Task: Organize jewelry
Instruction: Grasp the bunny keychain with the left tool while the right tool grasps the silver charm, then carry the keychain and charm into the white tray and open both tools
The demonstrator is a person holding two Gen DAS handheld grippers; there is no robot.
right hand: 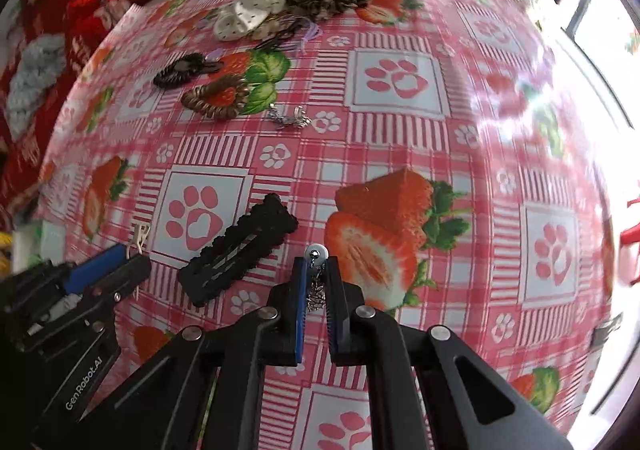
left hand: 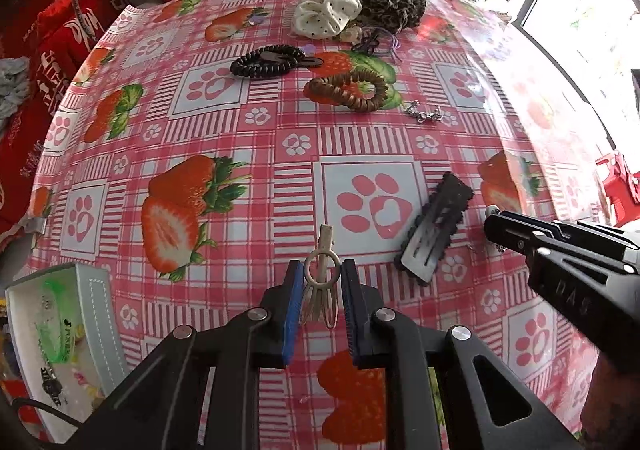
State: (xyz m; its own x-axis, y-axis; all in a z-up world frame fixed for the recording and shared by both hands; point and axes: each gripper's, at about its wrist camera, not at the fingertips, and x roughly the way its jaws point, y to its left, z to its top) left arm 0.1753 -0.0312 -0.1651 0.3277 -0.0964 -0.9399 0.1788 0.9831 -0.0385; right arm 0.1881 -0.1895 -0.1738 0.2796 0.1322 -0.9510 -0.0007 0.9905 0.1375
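Left hand-held gripper pinching a pale metal hair clip just above the strawberry-print table. Beside it, flat on the table, a black snap clip. Right hand-held gripper clamped on a silver bead earring.

Both wrist views look steeply down, close over the same strawberry tablecloth.

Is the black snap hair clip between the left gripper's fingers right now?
No, the black snap hair clip lies flat on the tablecloth; the left gripper has a pale metal hair clip instead.
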